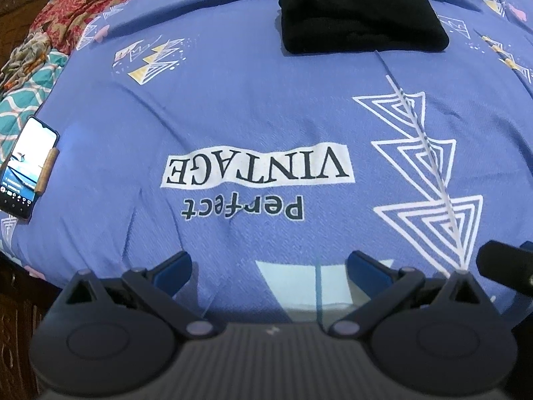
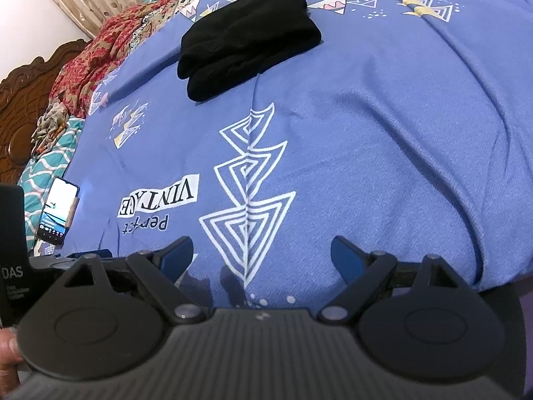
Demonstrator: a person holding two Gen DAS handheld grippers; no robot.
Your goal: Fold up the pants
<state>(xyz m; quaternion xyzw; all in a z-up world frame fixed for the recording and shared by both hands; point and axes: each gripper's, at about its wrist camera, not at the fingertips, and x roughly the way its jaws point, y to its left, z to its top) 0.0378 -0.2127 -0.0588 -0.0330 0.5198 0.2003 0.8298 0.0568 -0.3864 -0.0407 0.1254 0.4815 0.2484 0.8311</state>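
Blue bedsheet lettered "Perfect VINTAGE", folded black pants beyond.

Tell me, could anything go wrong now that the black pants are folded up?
Maybe. The black pants sit as a soft stack on the blue bedsheet, so a nudge might undo the layers. The phone lies near the bed's edge and might slide off. Both the left gripper and the right gripper are open, away.
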